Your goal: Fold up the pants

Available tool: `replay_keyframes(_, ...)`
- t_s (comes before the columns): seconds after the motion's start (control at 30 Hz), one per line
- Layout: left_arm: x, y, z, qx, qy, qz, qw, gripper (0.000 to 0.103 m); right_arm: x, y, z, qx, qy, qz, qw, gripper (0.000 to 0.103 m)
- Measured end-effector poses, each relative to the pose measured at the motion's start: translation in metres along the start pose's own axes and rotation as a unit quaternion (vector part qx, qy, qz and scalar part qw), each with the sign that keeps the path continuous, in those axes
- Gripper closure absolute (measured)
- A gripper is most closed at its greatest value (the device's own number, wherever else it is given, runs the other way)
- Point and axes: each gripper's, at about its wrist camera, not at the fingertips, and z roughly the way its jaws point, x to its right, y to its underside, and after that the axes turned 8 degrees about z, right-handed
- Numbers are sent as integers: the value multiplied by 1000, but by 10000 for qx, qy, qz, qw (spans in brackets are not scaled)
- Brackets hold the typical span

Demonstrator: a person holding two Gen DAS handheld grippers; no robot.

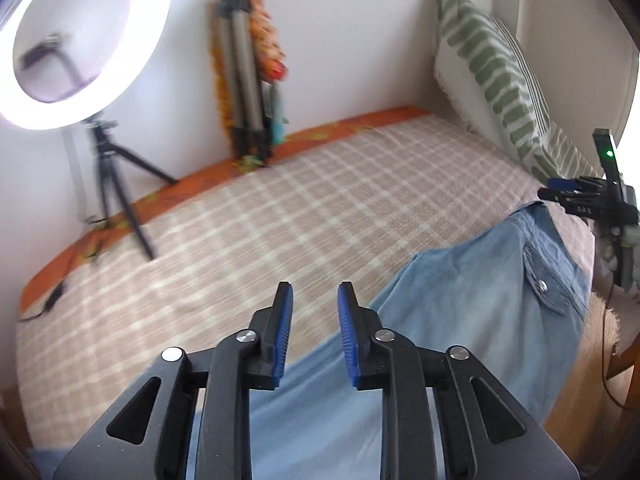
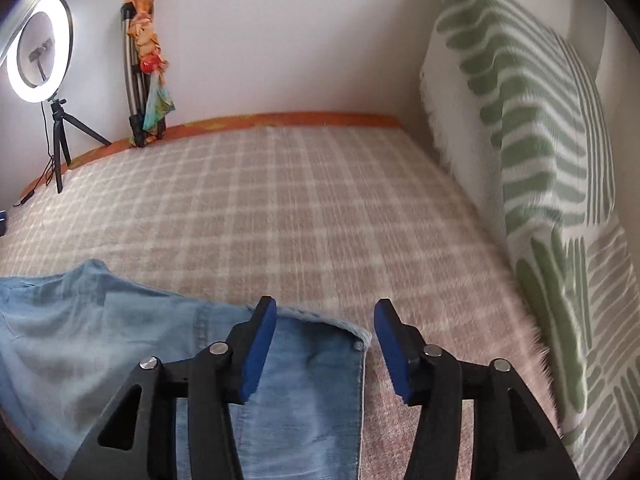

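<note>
Light blue denim pants (image 1: 472, 320) lie on a beige checked blanket (image 1: 248, 232) on a bed. A buttoned back pocket shows at their right end. My left gripper (image 1: 314, 300) hangs above the pants' near edge, jaws apart, nothing between them. The right gripper (image 1: 560, 194) shows at the far right of the left wrist view, beyond the waistband. In the right wrist view the pants (image 2: 120, 344) fill the lower left. My right gripper (image 2: 325, 316) stands open over their corner, and its pads touch no cloth.
A green-patterned pillow (image 2: 532, 168) leans against the wall on the right. A lit ring light on a small tripod (image 1: 80, 40) and a folded tripod wrapped in colourful cloth (image 1: 248, 80) stand along the far wall. An orange sheet edge (image 2: 280, 119) borders the blanket.
</note>
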Motion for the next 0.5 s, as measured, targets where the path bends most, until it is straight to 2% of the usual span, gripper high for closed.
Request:
replay_keyframes(0.07,-11,15,-28,83,-70,-49,9999,63,-10,-5,-10,81,-232,-80,9997,49)
replay_keyframes(0.3,-55,84,-103,110,-560,-620,9964,62,-65,-6,-23,108,-1201,-477,9916,49)
replay_keyframes(0.37,-68,116,-121,42,-832,-801,9933,62,-87,-7,-20,67,-1522,-599,9865,49)
replay_keyframes(0.5,-101,179,-140,-255,-1239,-1389,9822,62,-128,-8,0,-160,-1773,-901,9799,49)
